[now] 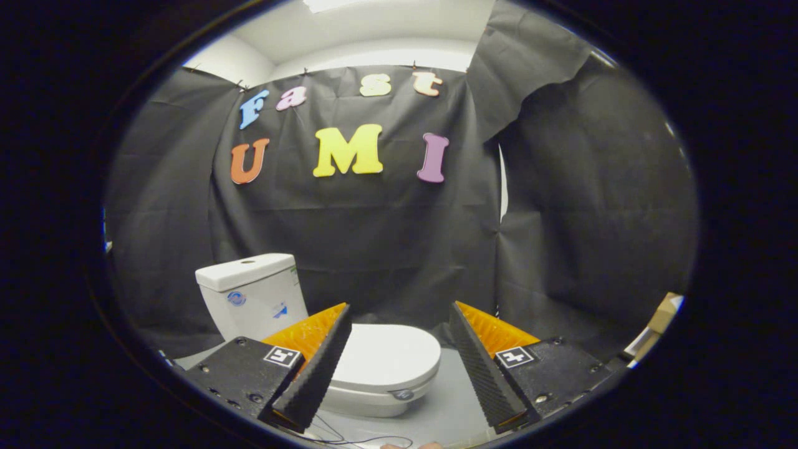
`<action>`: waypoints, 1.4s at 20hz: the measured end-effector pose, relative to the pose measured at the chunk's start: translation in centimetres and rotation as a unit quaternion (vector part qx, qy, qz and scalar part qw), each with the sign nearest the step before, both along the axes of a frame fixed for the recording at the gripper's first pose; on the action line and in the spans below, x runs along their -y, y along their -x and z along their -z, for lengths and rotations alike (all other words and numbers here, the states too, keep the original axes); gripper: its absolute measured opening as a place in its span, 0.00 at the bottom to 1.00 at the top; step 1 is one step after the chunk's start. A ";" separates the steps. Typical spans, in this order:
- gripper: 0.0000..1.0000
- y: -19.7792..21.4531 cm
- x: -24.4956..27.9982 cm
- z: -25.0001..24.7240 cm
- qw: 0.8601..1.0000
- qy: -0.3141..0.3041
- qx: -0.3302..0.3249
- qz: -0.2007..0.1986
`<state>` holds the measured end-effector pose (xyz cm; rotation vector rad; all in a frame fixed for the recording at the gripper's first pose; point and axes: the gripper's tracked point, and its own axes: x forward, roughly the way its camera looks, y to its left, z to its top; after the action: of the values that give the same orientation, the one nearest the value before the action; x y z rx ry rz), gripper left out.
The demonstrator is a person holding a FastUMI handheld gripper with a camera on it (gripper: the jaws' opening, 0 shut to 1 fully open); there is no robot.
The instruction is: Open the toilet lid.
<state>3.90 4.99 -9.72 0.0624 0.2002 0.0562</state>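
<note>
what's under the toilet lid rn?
Toilet lid lies flat and closed on the bowl; seat and bowl interior are covered. Tank stands behind. Gripper open, lid beyond its fingers.

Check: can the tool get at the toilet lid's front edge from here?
Probably yes. The tool is open, the closed toilet lid lies just ahead between its fingers, and nothing sits between them.
</note>
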 end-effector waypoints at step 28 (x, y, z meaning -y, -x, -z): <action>0.89 -6.6 0.1 29.0 0.888 -0.311 -0.331 0.069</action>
<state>10.46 4.94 -38.74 0.7461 0.8594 -0.0473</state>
